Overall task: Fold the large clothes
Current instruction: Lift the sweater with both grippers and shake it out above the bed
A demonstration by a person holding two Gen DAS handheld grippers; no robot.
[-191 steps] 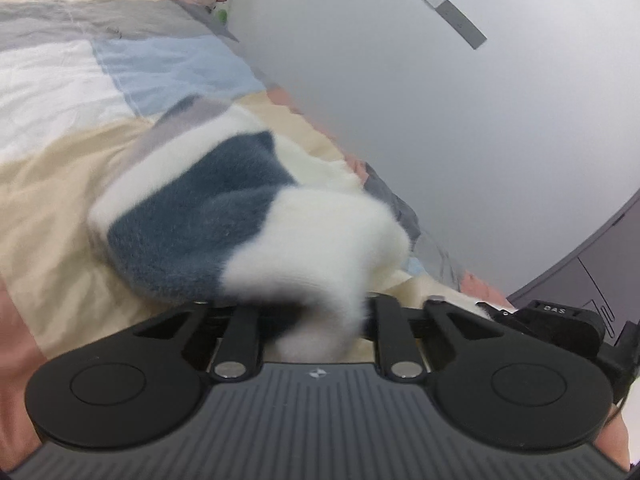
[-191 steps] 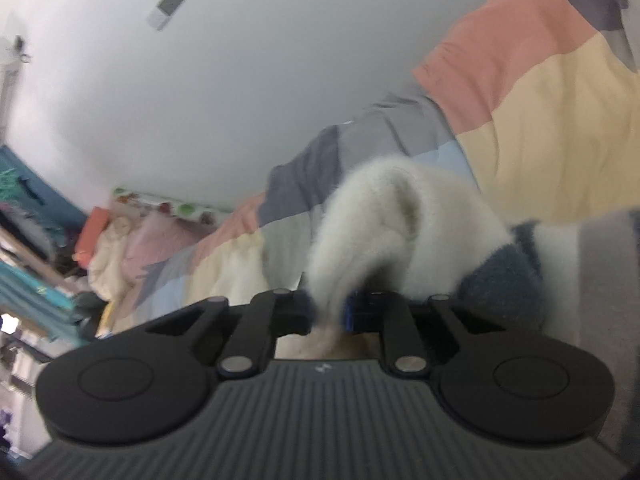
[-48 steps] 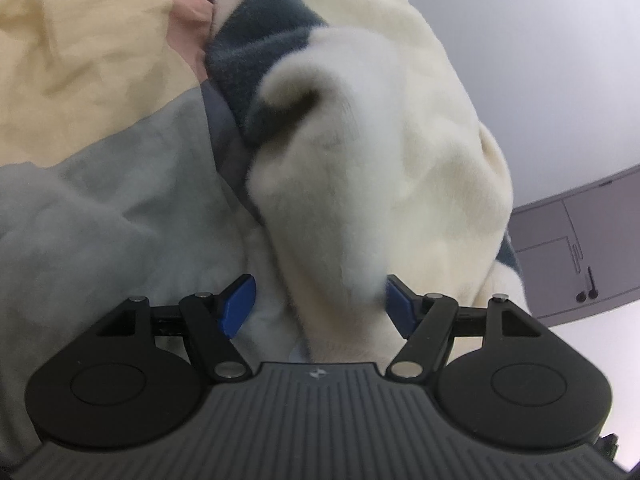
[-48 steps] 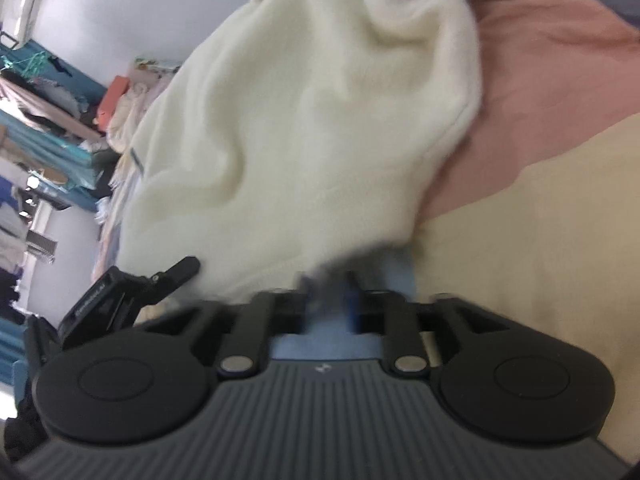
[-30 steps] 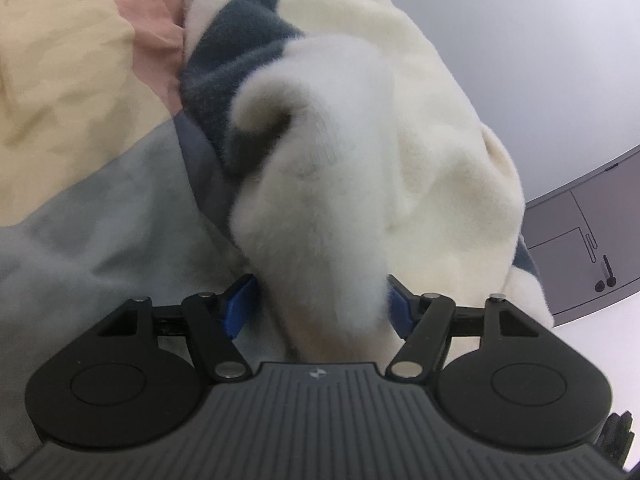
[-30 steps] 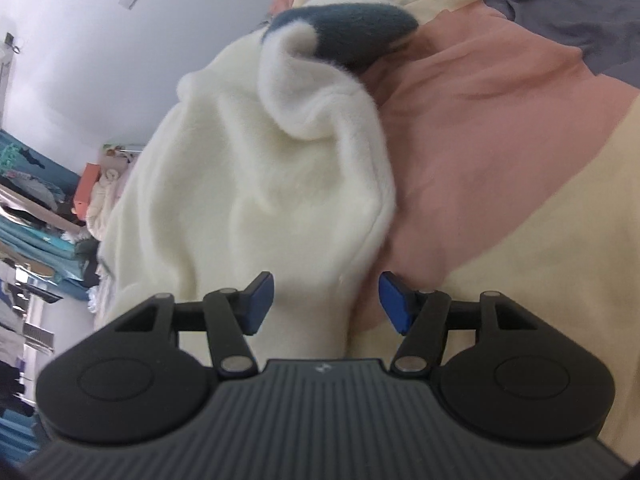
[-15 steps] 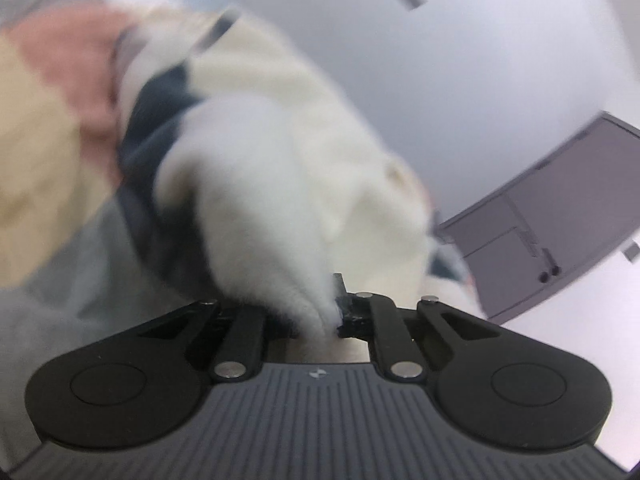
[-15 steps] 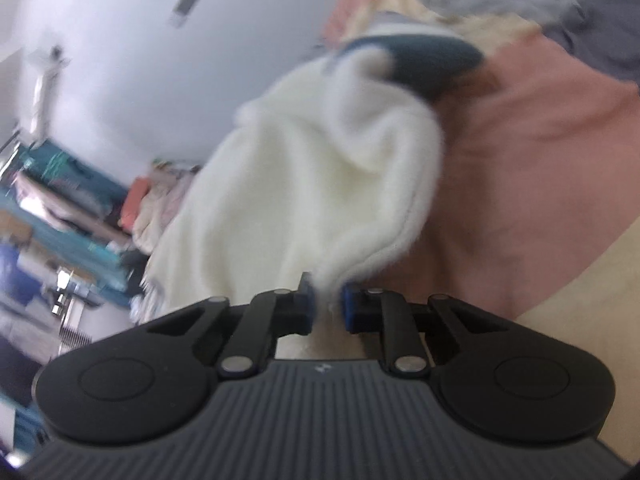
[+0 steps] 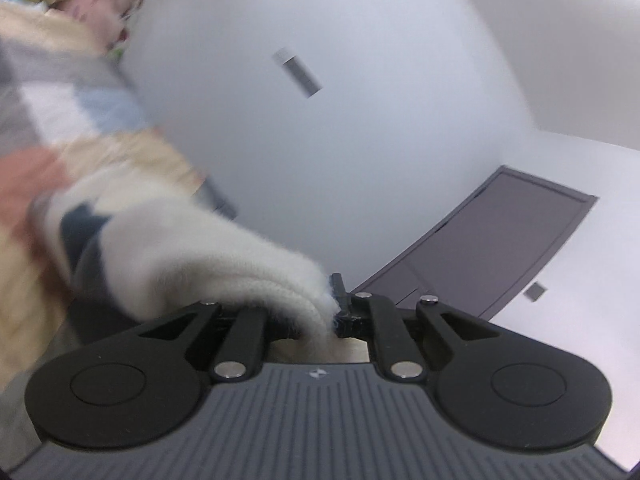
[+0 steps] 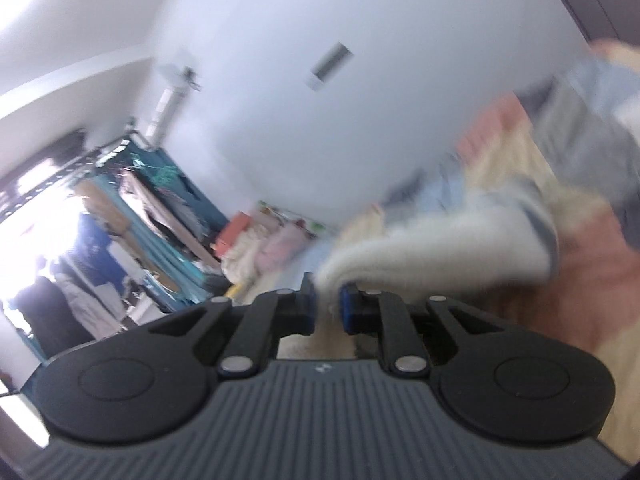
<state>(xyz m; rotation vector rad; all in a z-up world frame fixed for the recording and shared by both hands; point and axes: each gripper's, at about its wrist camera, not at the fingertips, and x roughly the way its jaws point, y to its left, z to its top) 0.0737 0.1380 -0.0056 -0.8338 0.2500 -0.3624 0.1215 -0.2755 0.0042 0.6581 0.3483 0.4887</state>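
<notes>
Your left gripper point(image 9: 320, 312) has its jaws pressed together on a thick fold of the fleece garment point(image 9: 192, 256), cream pile bunched between the fingers and trailing off to the left, where a dark blue panel shows. Your right gripper point(image 10: 328, 312) is likewise clamped on the garment's edge, a thin bit of cream fleece point(image 10: 440, 256) pinched between the blue pads point(image 10: 307, 312) and stretching off to the right. Largest thing in both views is the white wall point(image 9: 360, 100), then the patchwork bedspread point(image 9: 40, 184) in peach, cream, grey and pale blue under the garment, heavily blurred. You also get a grey door point(image 9: 500, 248) in the left view, cluttered shelving point(image 10: 132, 216) in the right view, and a small wall vent point(image 9: 298, 72).
</notes>
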